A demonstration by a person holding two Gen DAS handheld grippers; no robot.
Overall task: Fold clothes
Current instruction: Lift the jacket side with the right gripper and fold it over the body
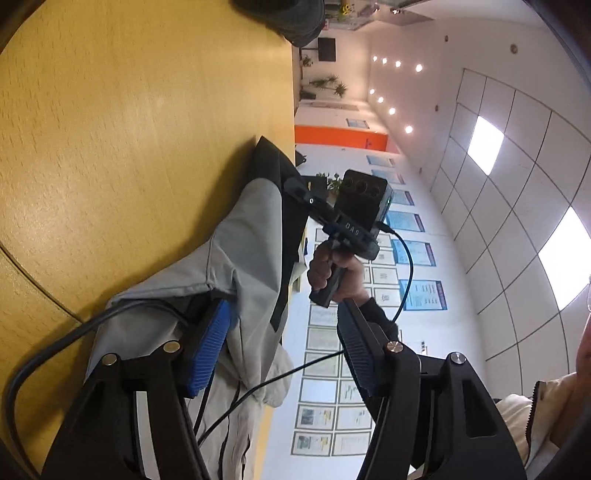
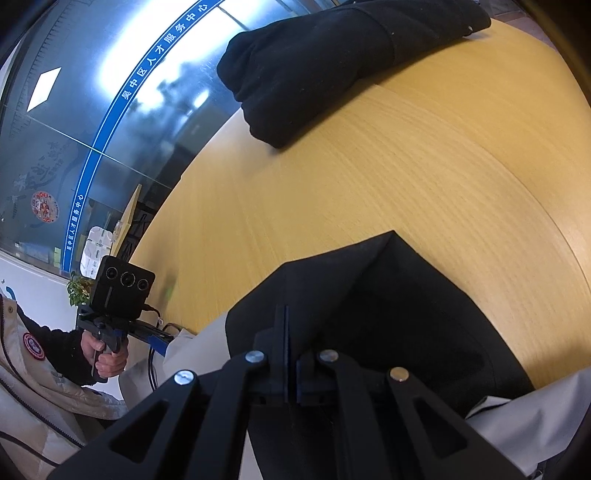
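Observation:
A grey and black garment (image 1: pixel 243 236) hangs off the edge of the yellow wooden table (image 1: pixel 129 110). My left gripper (image 1: pixel 284 310) is open, its blue pads (image 1: pixel 210 347) wide apart. The left pad is tucked against a grey fold and the right pad stands free. Further along, my right gripper (image 1: pixel 295 188), held by a hand, pinches the black part. In the right wrist view my right gripper (image 2: pixel 290 321) is shut on the garment's black panel (image 2: pixel 388 295), lifted over the table (image 2: pixel 406 166). The left gripper (image 2: pixel 159 339) is at the grey edge, lower left.
A second black garment (image 2: pixel 314 66) lies at the table's far side, also seen as a dark heap (image 1: pixel 291 14). Black cables (image 1: pixel 55 343) trail by the left gripper. A person's cream jacket (image 2: pixel 22 369) is close at the left. A glass wall (image 2: pixel 92 110) stands beyond the table.

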